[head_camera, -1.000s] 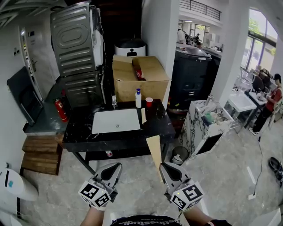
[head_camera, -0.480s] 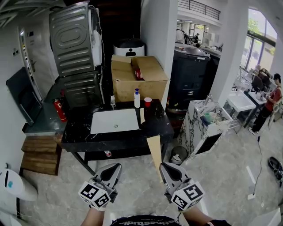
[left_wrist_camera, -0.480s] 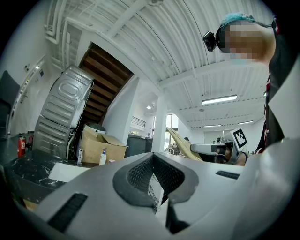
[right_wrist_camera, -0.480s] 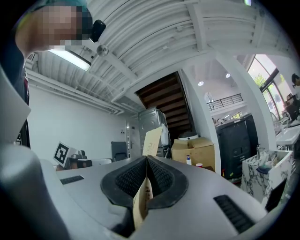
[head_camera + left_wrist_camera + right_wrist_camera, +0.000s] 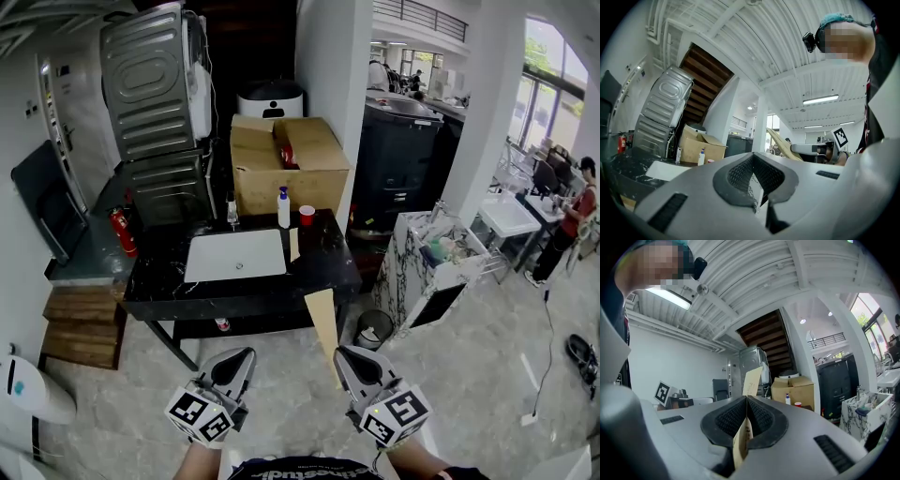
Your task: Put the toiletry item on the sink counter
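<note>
My right gripper [image 5: 352, 362] is shut on a long flat tan toiletry box [image 5: 324, 324] that sticks up and forward from its jaws. In the right gripper view the tan box [image 5: 752, 380] rises out of the right gripper [image 5: 746, 403]. My left gripper [image 5: 236, 364] is shut with nothing in it, level with the right one. In the left gripper view the left gripper [image 5: 753, 165] is closed and the tan box [image 5: 781, 143] shows to the right. The black sink counter [image 5: 328, 267] with a white basin [image 5: 234, 255] stands well ahead, beyond both grippers.
On the counter stand a faucet [image 5: 232, 211], a pump bottle [image 5: 282, 207], a red cup [image 5: 306, 215] and another tan box [image 5: 294, 244]. A cardboard carton [image 5: 286, 164] sits behind. A bin [image 5: 377, 328] and a marbled cabinet [image 5: 436, 267] stand right of the counter, wooden pallets [image 5: 82, 328] left.
The head view has drifted, so the counter now lies slightly further left in the picture. Both grippers keep the same pose and the right one still holds the tan box.
</note>
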Demonstrator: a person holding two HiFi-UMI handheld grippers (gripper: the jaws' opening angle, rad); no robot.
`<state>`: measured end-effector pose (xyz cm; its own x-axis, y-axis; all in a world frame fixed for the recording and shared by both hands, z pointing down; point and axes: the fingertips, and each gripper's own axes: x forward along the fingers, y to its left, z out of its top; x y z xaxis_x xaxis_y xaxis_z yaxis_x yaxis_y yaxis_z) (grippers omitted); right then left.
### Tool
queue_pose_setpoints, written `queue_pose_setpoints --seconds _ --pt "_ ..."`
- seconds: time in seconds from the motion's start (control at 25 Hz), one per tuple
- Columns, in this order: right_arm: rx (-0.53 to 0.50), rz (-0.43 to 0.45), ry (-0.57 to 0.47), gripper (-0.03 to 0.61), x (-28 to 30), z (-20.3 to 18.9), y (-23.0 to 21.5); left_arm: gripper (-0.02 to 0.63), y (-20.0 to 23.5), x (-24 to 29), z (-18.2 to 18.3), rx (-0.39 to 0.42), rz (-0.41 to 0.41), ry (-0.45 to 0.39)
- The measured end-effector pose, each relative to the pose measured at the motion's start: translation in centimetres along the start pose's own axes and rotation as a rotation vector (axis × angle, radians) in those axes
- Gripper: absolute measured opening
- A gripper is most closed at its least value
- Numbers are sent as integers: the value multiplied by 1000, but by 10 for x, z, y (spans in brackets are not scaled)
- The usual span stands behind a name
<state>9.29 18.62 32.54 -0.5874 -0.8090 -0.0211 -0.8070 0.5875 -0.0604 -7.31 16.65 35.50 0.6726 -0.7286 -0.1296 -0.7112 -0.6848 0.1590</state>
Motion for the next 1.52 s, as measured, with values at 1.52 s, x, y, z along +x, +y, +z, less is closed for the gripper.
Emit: queue_pose_setpoints --seconds 1.52 --pt "10 -43 27 41 126 0 -133 14 105 157 -17 1 -35 -10"
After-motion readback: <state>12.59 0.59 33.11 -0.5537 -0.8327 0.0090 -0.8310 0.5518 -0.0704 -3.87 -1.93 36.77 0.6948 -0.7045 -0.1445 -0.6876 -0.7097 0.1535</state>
